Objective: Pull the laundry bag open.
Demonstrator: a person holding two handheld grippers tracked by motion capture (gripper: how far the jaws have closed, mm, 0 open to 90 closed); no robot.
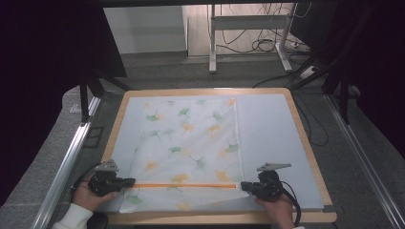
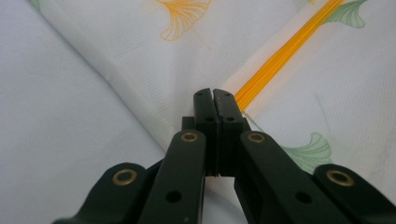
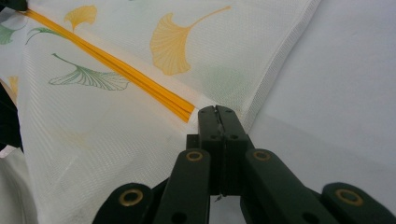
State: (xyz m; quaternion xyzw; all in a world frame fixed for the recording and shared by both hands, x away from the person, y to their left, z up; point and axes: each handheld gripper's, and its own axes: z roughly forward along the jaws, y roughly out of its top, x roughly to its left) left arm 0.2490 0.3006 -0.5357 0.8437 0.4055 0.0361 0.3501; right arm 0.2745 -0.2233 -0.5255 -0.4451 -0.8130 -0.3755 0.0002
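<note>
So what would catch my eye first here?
Probably the white cloth printed with green and orange leaves, spread over the middle of the table. Next, its orange stripe along the near edge. A hand-held gripper is pinched on each end of that stripe: the left hand-held gripper and the right hand-held gripper.

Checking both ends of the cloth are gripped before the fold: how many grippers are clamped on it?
2. The left gripper is shut on the leaf-print cloth at the left end of its orange stripe; the right gripper is shut at the stripe's right end.
</note>
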